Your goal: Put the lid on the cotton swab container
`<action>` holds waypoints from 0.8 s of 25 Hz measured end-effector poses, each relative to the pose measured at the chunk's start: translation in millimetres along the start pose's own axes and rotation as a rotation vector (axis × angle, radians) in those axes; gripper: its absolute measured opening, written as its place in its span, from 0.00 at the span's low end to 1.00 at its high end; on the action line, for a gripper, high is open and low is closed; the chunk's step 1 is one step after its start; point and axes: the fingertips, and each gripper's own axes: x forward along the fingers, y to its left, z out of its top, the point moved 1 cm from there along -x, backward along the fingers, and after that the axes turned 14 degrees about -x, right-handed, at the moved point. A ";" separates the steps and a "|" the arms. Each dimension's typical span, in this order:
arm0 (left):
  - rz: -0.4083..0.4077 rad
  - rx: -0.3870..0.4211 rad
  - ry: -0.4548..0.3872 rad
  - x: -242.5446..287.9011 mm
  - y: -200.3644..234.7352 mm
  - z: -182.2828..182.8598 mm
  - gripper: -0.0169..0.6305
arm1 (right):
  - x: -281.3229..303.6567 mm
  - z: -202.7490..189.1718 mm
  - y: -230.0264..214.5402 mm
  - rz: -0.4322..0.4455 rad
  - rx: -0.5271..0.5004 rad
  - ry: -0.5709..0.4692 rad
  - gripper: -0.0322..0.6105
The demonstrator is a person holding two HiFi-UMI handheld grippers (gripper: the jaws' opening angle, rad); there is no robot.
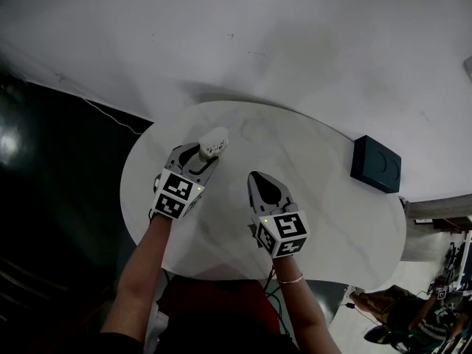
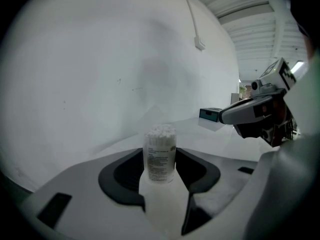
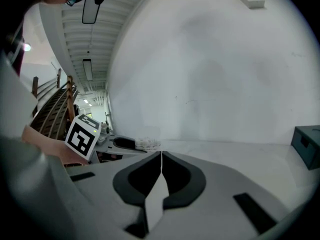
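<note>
A clear cotton swab container with a printed label stands between the jaws of my left gripper, which is shut on it. Its top is uncovered and the white swab tips show. From the head view the container is held tilted over the left of the round white table. My right gripper hovers just right of it, shut with its jaws meeting in a thin line and nothing visible between them. No lid shows in any view.
A dark teal box sits at the table's right edge, also visible as the box in the left gripper view. A white wall stands behind the table. A thin cable runs along the dark floor at the left.
</note>
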 end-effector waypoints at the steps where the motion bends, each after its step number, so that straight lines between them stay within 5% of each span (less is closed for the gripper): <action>1: -0.004 -0.002 -0.010 -5.7 -1.6 2.5 0.36 | -1.7 3.7 1.7 -0.001 -0.006 -0.008 0.07; 10: -0.045 0.048 -0.072 -61.6 -28.9 7.3 0.36 | -22.2 46.2 20.2 0.003 -0.040 -0.089 0.07; 20: -0.062 0.049 -0.117 -112.4 -57.8 -14.5 0.36 | -34.6 91.1 78.9 0.120 -0.117 -0.175 0.08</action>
